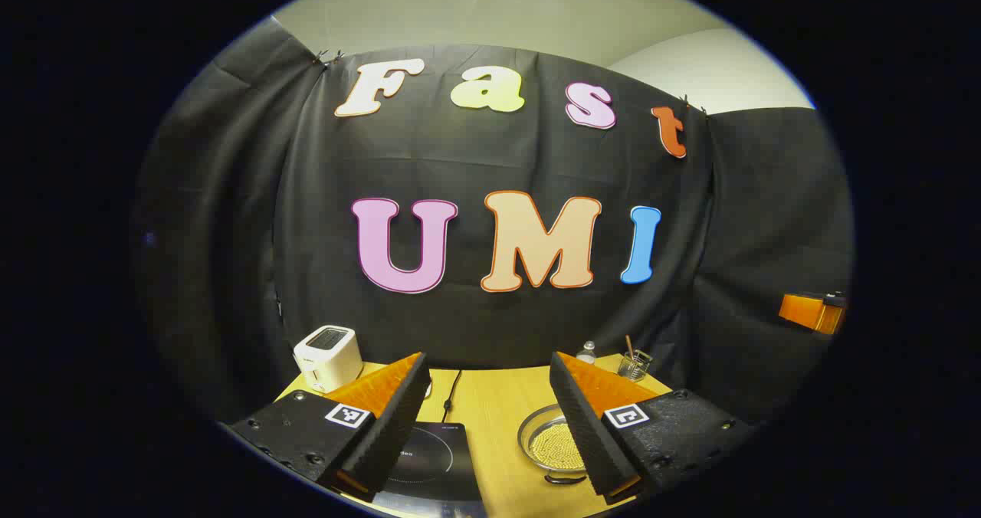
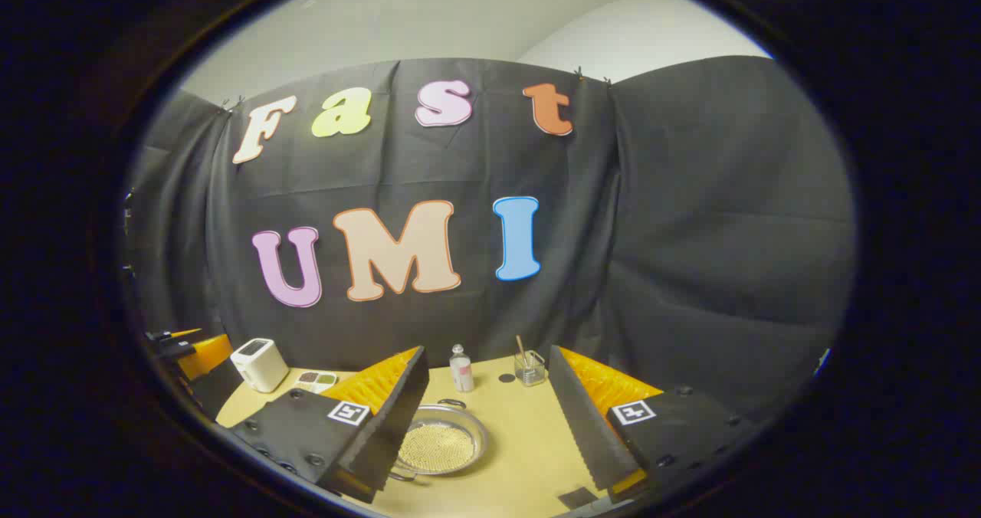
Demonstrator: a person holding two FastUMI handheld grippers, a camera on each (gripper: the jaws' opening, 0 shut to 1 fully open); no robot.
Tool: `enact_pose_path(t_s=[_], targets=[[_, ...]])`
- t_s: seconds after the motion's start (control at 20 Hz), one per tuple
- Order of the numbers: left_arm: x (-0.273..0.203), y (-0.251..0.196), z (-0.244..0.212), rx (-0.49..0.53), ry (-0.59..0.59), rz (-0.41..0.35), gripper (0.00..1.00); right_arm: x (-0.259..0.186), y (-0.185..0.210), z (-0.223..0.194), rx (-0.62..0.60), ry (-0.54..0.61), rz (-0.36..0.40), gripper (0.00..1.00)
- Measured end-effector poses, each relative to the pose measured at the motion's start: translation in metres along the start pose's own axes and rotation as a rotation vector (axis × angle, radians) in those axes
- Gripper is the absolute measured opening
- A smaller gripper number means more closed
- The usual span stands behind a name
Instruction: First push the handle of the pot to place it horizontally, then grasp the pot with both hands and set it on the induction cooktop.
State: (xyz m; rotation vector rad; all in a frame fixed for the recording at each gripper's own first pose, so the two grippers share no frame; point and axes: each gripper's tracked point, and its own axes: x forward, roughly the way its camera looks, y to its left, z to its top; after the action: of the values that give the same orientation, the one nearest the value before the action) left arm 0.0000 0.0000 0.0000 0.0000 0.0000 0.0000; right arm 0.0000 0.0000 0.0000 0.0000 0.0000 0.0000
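Observation:
A shallow silver pot [image 1: 546, 443] holding small yellowish beads rests on the wooden table [image 1: 490, 395], just right of the black induction cooktop [image 1: 437, 457]. A dark loop handle [image 1: 563, 480] shows on its near side. In the right gripper view the pot [image 2: 441, 445] lies low and left of centre, with one handle [image 2: 452, 404] at its far rim and another at its near rim. My left gripper [image 1: 487, 361] is open above the table with nothing between its fingers. My right gripper [image 2: 485, 357] is likewise open and holds nothing, and its left finger covers the pot's left edge.
A white toaster [image 1: 328, 357] stands at the back left. A small bottle [image 2: 460, 368] and a glass with a stick in it [image 2: 529, 368] stand at the back of the table. The other gripper [image 1: 812, 311] shows at the far right edge of the left gripper view.

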Motion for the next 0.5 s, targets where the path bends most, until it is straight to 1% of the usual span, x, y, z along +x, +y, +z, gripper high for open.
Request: enact_pose_path(t_s=[0.05,0.2,0.25,0.3,0.35,0.45,0.5], targets=[[0.001,0.001,0.000,0.002,0.001,0.000,0.92,0.000,0.001,-0.001,-0.002,0.001,0.001,0.98],[-0.001,0.001,-0.001,0.003,-0.002,-0.007,0.92,-0.001,0.003,-0.002,-0.005,0.006,0.000,0.98],[-0.002,0.001,0.000,0.004,-0.007,-0.008,0.95,-0.001,0.004,-0.003,-0.004,0.007,0.002,0.98],[-0.002,0.003,0.000,0.004,-0.011,-0.006,0.92,-0.001,0.005,-0.003,-0.003,0.006,0.003,0.98],[-0.002,0.003,0.001,0.001,-0.013,-0.006,0.92,-0.002,0.007,-0.004,-0.001,0.007,0.005,0.97],[-0.003,0.003,0.000,-0.005,-0.013,-0.007,0.92,-0.002,0.010,-0.005,-0.002,0.011,0.011,0.98],[-0.004,0.003,0.000,-0.004,-0.014,-0.007,0.95,-0.002,0.011,-0.006,-0.007,0.012,0.013,0.98]])
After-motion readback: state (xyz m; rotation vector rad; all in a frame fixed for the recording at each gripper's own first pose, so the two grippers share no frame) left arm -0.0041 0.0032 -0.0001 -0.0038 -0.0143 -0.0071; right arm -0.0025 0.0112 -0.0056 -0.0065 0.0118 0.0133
